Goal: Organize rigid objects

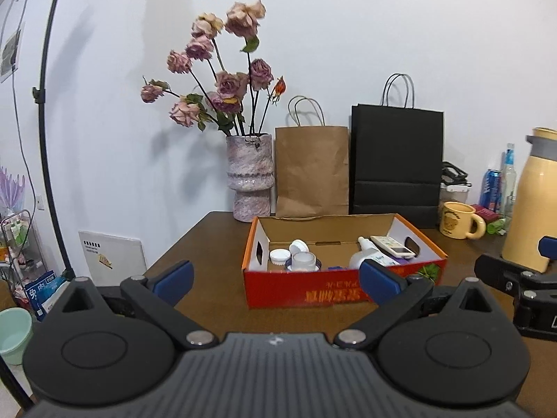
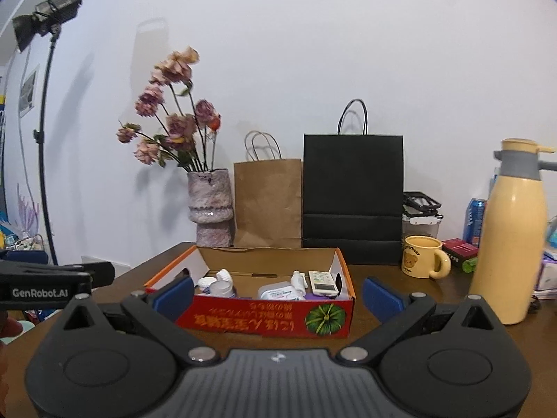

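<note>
A red and orange cardboard box stands open on the brown table; it also shows in the right wrist view. Inside lie a white remote, a white squeeze bottle, a clear jar and white caps. My left gripper is open and empty, just in front of the box. My right gripper is open and empty, in front of the box too.
Behind the box stand a vase of dried roses, a brown paper bag and a black paper bag. A yellow mug and a yellow thermos stand right.
</note>
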`<state>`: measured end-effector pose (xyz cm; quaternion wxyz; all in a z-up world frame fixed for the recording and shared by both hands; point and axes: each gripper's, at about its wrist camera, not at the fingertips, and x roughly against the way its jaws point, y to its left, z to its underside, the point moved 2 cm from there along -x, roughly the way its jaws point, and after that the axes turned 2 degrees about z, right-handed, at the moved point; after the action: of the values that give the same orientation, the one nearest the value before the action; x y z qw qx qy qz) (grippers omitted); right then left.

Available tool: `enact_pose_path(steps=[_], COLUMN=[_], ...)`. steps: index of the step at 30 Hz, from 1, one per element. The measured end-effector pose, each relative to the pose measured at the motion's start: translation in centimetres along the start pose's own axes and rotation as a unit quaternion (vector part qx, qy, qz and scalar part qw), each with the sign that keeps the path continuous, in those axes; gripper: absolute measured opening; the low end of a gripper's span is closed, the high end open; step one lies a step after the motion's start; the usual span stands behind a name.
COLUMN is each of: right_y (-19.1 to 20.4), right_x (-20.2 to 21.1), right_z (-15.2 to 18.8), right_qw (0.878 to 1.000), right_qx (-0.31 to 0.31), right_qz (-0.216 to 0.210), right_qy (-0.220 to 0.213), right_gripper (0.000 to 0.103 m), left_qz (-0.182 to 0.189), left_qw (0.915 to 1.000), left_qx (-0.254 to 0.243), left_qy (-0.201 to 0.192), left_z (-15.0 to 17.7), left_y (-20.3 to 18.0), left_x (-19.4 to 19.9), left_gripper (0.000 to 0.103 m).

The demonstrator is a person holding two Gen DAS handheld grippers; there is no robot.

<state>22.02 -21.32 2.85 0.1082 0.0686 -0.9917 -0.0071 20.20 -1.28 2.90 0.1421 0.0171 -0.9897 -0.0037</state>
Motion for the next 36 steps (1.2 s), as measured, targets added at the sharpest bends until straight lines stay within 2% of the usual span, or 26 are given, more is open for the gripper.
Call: enact_pose_path(steps=[9, 15, 36], right_y=[2.2, 2.8, 3.5], right_x=[9.5, 13.2, 13.3], right_z=[1.7, 2.3, 2.5], right_qw=[1.0, 1.0, 1.0], right_qx=[0.003, 0.004, 0.009], right_qz=[0.007, 0.005, -0.003], right_qy=[-0.021, -0.024, -0.017], right_gripper=[0.103, 0.103, 0.103], left_qz=[0.004, 0.01, 0.013], left_qw=[0.9999, 0.9996, 0.9995], left_qx=[-0.009, -0.016, -0.016], left_qy=[-0.013, -0.02, -0.024], left_z=[2.5, 3.5, 3.7], left_y=[0.9, 1.1, 1.5], left_x=[8.5, 11.4, 12.0], left_gripper=[0.103, 0.103, 0.103])
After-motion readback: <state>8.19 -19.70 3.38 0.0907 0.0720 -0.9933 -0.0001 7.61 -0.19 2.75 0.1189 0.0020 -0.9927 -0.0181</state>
